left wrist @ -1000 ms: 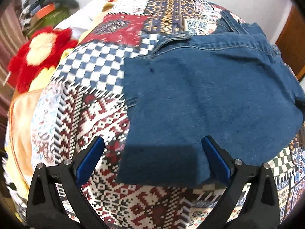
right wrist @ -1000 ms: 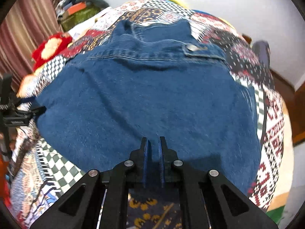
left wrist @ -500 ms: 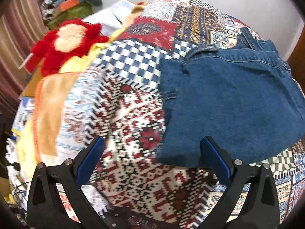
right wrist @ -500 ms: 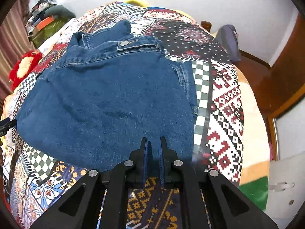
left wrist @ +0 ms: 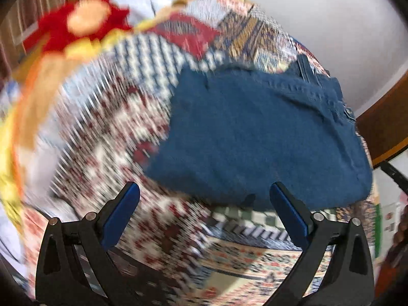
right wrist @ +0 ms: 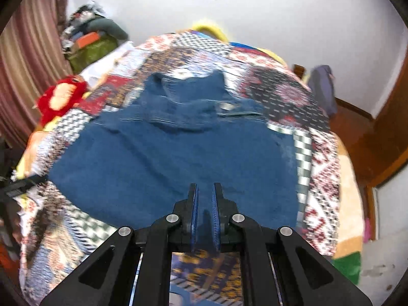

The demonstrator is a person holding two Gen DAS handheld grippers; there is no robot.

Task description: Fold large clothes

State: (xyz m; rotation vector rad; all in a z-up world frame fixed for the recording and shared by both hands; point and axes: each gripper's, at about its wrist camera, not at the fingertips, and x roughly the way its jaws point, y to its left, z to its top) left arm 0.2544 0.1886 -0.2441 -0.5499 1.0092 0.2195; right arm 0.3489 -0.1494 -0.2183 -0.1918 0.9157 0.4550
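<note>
Denim garment (right wrist: 178, 158): matt, coarse-woven cloth with stitched seams. Bedspread (right wrist: 323, 168): matt printed patchwork cloth. Left hand-held gripper (left wrist: 204, 204): black matt plastic, blue pads, bright metal pins.

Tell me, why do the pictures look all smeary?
Left wrist view: the quilt and red toy streak badly, while the hand-held gripper looks crisp. Right wrist view: milder blur on the jeans; edges bend from the fisheye lens.

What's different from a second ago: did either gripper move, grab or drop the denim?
Both grippers pulled back from the denim garment, which now looks smaller in each view. The left gripper stayed open and empty; the right gripper stayed shut. The garment lies as before on the patchwork bedspread.
</note>
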